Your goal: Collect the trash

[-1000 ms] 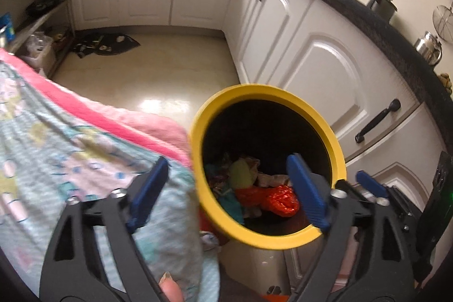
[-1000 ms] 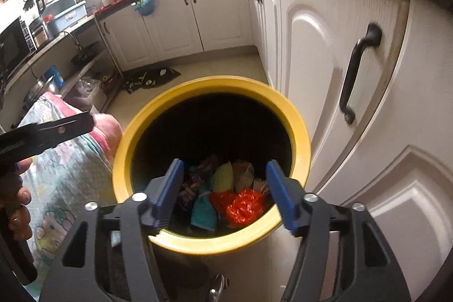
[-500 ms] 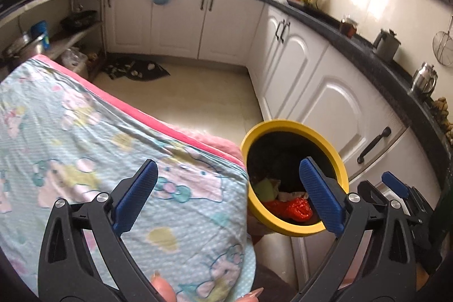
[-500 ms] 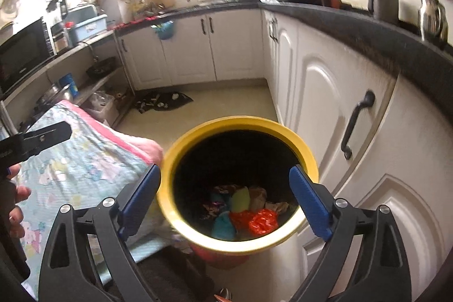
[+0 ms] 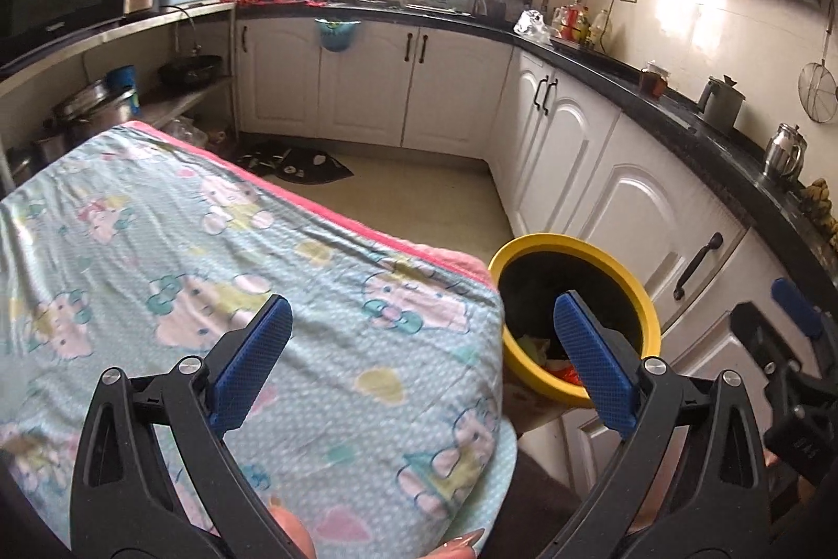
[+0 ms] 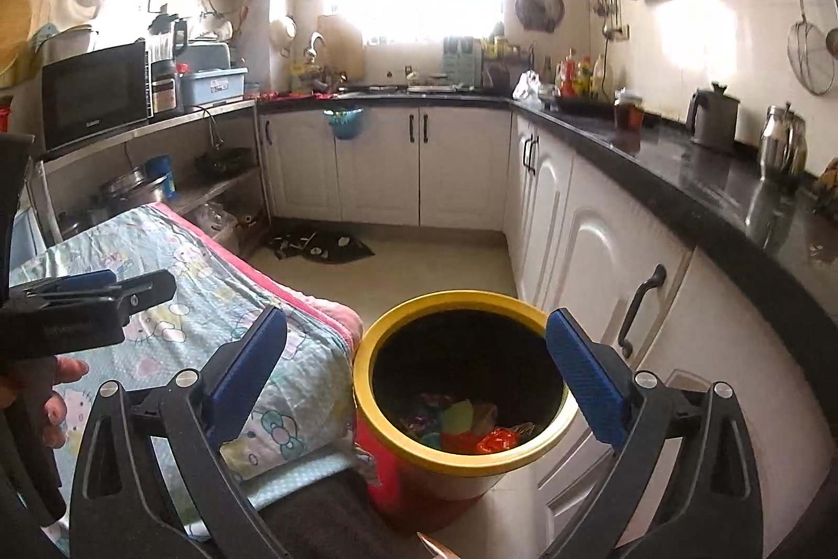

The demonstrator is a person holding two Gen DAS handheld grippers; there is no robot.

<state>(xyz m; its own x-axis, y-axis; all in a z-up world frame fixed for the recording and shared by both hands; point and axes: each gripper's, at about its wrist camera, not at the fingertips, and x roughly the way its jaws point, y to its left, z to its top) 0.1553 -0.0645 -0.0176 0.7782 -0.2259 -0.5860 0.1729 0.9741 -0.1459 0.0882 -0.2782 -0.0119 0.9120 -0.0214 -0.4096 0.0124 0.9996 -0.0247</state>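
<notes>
Left wrist view: the left claw (image 5: pixel 419 360) gapes wide and empty above the patterned cloth (image 5: pixel 209 271) of the table, which shows no litter. The yellow-rimmed bin (image 5: pixel 647 313) sits lower right, behind the right-hand finger.

Right wrist view: the right claw (image 6: pixel 416 365), its jaws having just been opening, holds nothing and frames the bin (image 6: pixel 366 381) below centre. The trash (image 6: pixel 466 428) lies inside it. Probably the right hand is nearer the bin, while the left faces the cloth.

yellow-rimmed bin (image 6: pixel 529 463), cartoon-print blue cloth (image 5: pixel 220 244) — pink-edged
</notes>
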